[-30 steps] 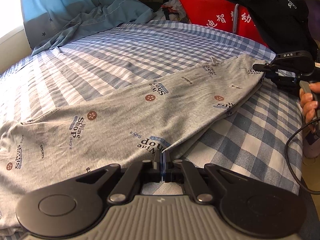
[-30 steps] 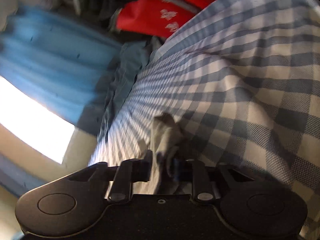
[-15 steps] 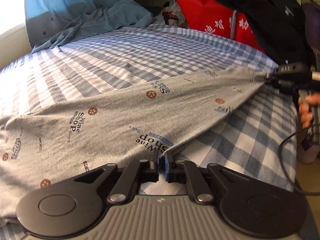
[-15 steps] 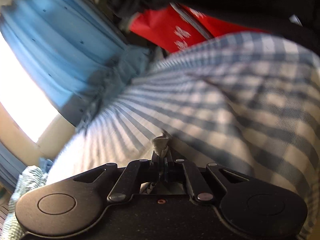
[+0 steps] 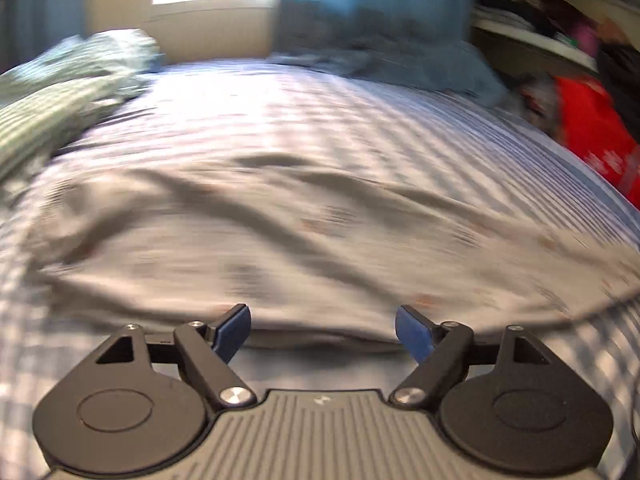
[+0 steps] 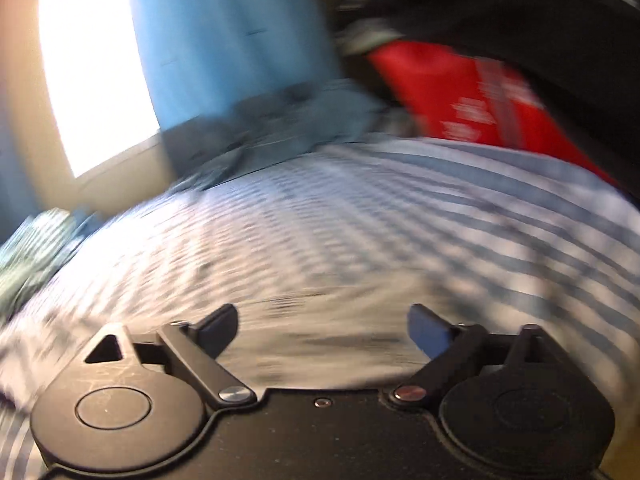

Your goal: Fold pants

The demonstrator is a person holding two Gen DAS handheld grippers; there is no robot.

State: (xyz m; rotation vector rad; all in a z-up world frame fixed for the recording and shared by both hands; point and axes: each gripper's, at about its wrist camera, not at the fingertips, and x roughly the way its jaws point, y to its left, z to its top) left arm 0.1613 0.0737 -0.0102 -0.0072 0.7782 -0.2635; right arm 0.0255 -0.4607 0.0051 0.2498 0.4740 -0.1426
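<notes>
The grey printed pants [image 5: 280, 240] lie spread and wrinkled across the blue checked bed sheet [image 5: 320, 112], blurred by motion. My left gripper [image 5: 323, 332] is open and empty, just in front of the pants' near edge. My right gripper [image 6: 322, 332] is open and empty above the checked sheet [image 6: 380, 220]. A pale blurred patch lies just beyond its fingers; I cannot tell if it is the pants. Neither gripper shows in the other's view.
A green checked cloth [image 5: 60, 92] lies at the far left of the bed. A blue-grey garment [image 5: 392, 60] lies at the head under a blue curtain [image 6: 232, 40]. A red bag [image 5: 596, 140] and dark clothes [image 6: 520, 12] stand at the right.
Both grippers have opened and let go of the pants. The pants have dropped flat on the bed. Both cameras have swung to face the window end.
</notes>
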